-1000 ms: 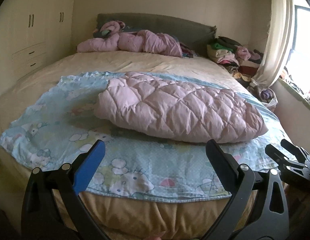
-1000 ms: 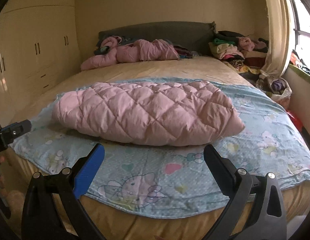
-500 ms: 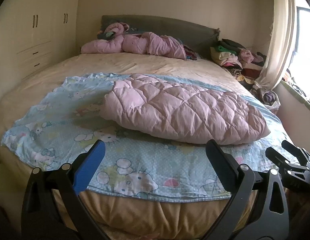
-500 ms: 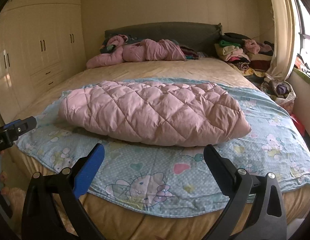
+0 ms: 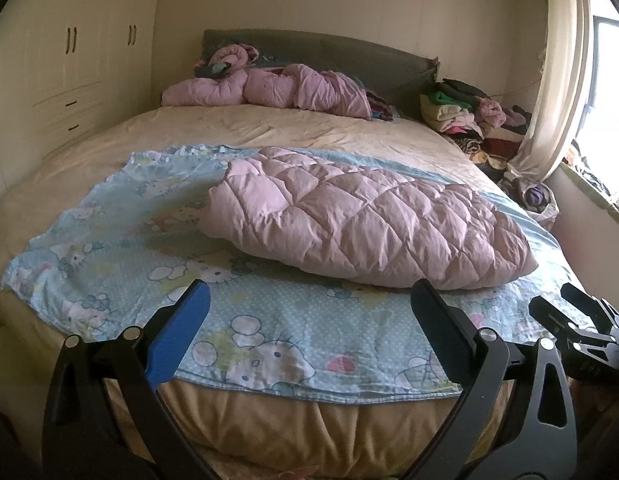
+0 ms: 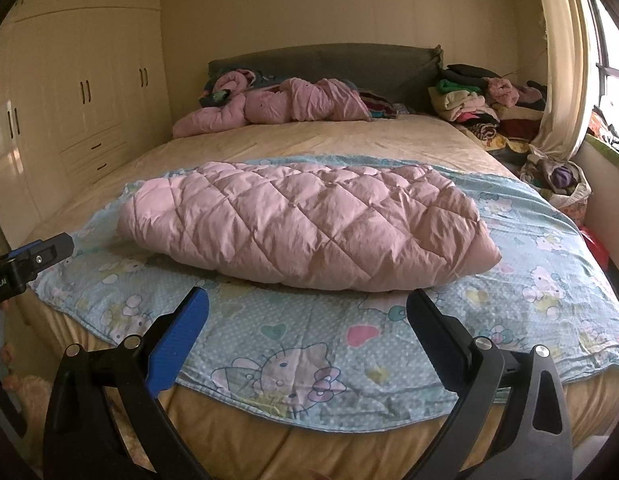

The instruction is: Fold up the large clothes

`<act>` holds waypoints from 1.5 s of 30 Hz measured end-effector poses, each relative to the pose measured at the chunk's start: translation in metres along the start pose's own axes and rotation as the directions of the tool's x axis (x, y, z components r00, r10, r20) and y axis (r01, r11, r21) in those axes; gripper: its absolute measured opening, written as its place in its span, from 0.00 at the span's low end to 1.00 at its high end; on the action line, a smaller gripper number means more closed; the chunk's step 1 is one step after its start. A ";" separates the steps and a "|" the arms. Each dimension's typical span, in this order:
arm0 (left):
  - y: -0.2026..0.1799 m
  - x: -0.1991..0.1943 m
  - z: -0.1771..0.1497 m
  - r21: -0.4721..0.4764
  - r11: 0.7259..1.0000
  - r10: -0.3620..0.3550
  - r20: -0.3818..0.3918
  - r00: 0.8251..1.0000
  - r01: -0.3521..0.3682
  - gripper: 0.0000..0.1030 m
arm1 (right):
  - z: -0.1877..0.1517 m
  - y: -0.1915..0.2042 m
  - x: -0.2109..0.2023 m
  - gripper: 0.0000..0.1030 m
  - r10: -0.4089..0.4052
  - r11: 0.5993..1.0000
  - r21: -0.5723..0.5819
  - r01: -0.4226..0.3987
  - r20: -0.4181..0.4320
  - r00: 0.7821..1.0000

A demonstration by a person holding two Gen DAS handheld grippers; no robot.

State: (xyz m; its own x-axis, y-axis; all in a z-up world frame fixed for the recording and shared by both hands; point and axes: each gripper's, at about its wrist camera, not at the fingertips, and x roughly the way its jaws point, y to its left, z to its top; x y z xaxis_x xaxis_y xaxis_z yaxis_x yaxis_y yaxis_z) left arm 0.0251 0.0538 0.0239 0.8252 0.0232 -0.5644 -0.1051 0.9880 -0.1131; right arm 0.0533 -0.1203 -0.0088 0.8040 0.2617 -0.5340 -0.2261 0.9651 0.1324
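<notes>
A pink quilted puffy coat (image 5: 361, 220) (image 6: 309, 224) lies folded into a long bundle on a light blue cartoon-print sheet (image 5: 269, 328) (image 6: 293, 344) spread over the bed. My left gripper (image 5: 309, 304) hangs open above the sheet's near edge, short of the coat, with nothing between its fingers. My right gripper (image 6: 307, 308) is also open and empty, in front of the coat's near side. The right gripper's tips (image 5: 565, 308) show at the right edge of the left wrist view. The left gripper's body (image 6: 33, 260) shows at the left edge of the right wrist view.
A crumpled pink coat (image 5: 269, 90) lies by the grey headboard (image 6: 329, 64). Stacked clothes (image 5: 469, 116) sit at the bed's far right corner beside a curtain (image 5: 557, 80). A cream wardrobe (image 6: 69, 92) lines the left wall. A bag of clothes (image 6: 557, 180) sits under the window.
Both grippers have drawn back and up slightly from the bed; the view tilts so more wall shows. The coat and sheet have not moved.
</notes>
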 end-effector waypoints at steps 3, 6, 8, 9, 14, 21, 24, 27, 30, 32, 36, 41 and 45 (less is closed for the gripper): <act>0.001 0.000 0.000 -0.001 1.000 0.003 -0.002 1.000 -0.003 0.91 | 0.000 0.000 0.000 0.96 0.000 1.000 0.000 0.000 -0.002 1.000; 0.001 0.000 0.000 0.001 1.000 0.006 -0.003 1.000 -0.006 0.91 | 0.000 0.000 0.000 0.96 -0.001 1.000 -0.001 0.001 -0.001 1.000; 0.001 0.000 0.000 0.003 1.000 0.007 -0.004 1.000 -0.007 0.91 | -0.001 0.000 0.000 0.96 0.002 1.000 0.002 -0.002 -0.003 1.000; 0.002 0.000 0.000 0.004 1.000 0.007 -0.004 1.000 -0.007 0.91 | -0.001 0.000 0.000 0.96 0.001 1.000 0.002 -0.001 -0.002 1.000; 0.002 0.000 0.000 0.002 1.000 0.007 -0.004 1.000 -0.007 0.91 | -0.002 0.000 0.000 0.96 0.002 1.000 0.003 -0.002 -0.003 1.000; 0.002 0.000 0.000 0.003 1.000 0.006 -0.005 1.000 -0.006 0.91 | -0.003 0.000 0.000 0.96 0.003 1.000 0.004 -0.003 -0.005 1.000; 0.002 0.000 0.000 0.003 1.000 0.006 -0.003 1.000 -0.006 0.91 | -0.003 0.000 -0.001 0.96 0.003 1.000 0.006 -0.002 -0.005 1.000; 0.002 0.000 0.000 0.004 1.000 0.008 -0.004 1.000 -0.008 0.91 | -0.003 0.000 -0.001 0.96 0.002 1.000 0.005 -0.002 -0.004 1.000; 0.003 0.001 0.000 0.004 1.000 0.009 -0.006 1.000 -0.009 0.91 | -0.003 0.000 -0.001 0.96 0.003 1.000 0.006 -0.003 -0.005 1.000; 0.003 0.001 0.000 0.003 1.000 0.009 -0.005 1.000 -0.009 0.91 | -0.004 0.000 -0.001 0.96 0.003 1.000 0.004 -0.003 -0.006 1.000; 0.006 0.000 -0.002 0.004 1.000 0.011 -0.007 1.000 -0.011 0.91 | -0.003 0.000 -0.001 0.96 0.003 1.000 0.005 -0.003 -0.006 1.000; 0.005 0.001 -0.002 0.003 1.000 0.012 -0.008 1.000 -0.012 0.91 | -0.005 0.000 -0.001 0.96 0.002 1.000 0.007 -0.002 -0.006 1.000; 0.005 0.001 -0.003 0.003 1.000 0.011 -0.008 1.000 -0.011 0.91 | -0.004 -0.001 -0.001 0.96 0.002 1.000 0.006 -0.002 -0.006 1.000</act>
State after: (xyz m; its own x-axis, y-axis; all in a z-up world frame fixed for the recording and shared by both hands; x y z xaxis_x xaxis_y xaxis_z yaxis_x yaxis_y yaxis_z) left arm 0.0236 0.0580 0.0207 0.8194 0.0326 -0.5723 -0.1123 0.9881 -0.1046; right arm 0.0502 -0.1215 -0.0116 0.8000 0.2638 -0.5389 -0.2247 0.9645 0.1386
